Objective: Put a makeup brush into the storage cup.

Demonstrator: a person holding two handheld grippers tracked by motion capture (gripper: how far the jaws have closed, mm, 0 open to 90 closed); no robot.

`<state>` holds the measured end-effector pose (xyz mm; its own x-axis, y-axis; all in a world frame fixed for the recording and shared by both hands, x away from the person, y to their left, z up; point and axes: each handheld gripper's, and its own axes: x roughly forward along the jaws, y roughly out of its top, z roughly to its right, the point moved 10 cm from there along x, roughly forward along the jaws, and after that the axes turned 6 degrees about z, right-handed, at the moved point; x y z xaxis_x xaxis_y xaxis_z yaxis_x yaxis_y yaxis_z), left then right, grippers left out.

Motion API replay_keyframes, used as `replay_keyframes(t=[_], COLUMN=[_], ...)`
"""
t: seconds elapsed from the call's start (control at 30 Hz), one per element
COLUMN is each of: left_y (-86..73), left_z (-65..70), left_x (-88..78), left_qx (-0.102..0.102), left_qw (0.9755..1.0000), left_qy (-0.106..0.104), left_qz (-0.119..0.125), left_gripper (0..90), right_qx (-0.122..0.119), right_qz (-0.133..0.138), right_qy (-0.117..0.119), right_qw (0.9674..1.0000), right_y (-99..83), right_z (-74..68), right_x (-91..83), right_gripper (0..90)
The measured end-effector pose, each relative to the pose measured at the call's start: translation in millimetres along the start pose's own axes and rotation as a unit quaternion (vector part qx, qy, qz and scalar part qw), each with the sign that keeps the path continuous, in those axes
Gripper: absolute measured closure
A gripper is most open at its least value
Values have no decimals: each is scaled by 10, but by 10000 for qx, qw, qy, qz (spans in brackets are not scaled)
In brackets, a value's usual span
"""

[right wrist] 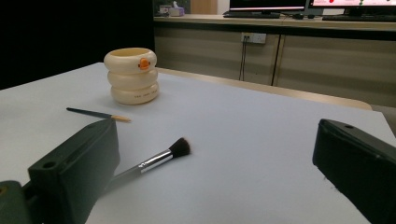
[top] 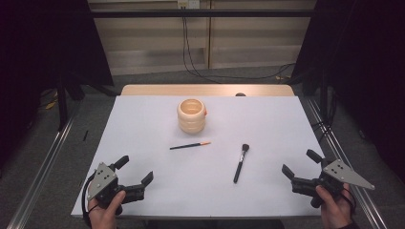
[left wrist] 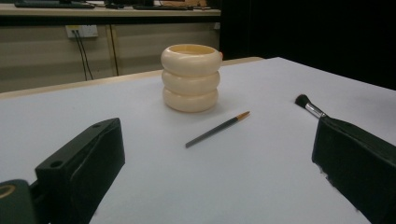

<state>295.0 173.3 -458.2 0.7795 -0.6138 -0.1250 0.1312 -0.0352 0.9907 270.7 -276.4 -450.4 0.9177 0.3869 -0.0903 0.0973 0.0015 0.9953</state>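
- High view: I hold the left gripper [top: 134, 170] over the near left corner of the counter [top: 143, 129] and the right gripper [top: 301, 164] over the near right edge. Both have their jaws spread wide with nothing between them. The cup [top: 191, 115] stands mid-counter toward the far side. The thin brush [top: 189, 145] lies in front of it, and the powder brush [top: 241, 162] lies to its right, nearer my right gripper. There is bare counter all round both brushes.
- Left gripper view: the thin brush [left wrist: 217, 129] lies ahead between my jaws, tip toward the cup [left wrist: 191, 77]. The powder brush [left wrist: 308, 106] is half hidden behind one jaw.
- Right gripper view: the cup [right wrist: 131, 75] shows an orange mark on its rim. The powder brush [right wrist: 161, 159] lies just ahead, handle behind one jaw, with the thin brush [right wrist: 98, 114] beyond.
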Motion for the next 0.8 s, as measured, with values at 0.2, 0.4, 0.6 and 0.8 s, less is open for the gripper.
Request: replay_keyframes(t=[0.2, 0.4, 0.6, 0.8], left_y=[3, 3, 18, 11], left_z=[-23, -48, -20, 68], left_x=[13, -2, 7, 28], left_qx=[29, -16, -51, -153], left_qw=[10000, 10000, 10000, 9996], left_qy=[52, 85, -17, -212], left_qz=[-32, -37, -14, -106], left_gripper=[23, 22, 21, 21], right_qx=[126, 92, 10, 35], right_qz=[-72, -126, -131, -147], right_qy=[-38, 20, 27, 24], right_qw=[9999, 9999, 9999, 9999], right_y=[-46, -60, -59, -63], right_z=[26, -8, -24, -20], right_x=[16, 11, -5, -8], right_gripper=[2, 2, 2, 2])
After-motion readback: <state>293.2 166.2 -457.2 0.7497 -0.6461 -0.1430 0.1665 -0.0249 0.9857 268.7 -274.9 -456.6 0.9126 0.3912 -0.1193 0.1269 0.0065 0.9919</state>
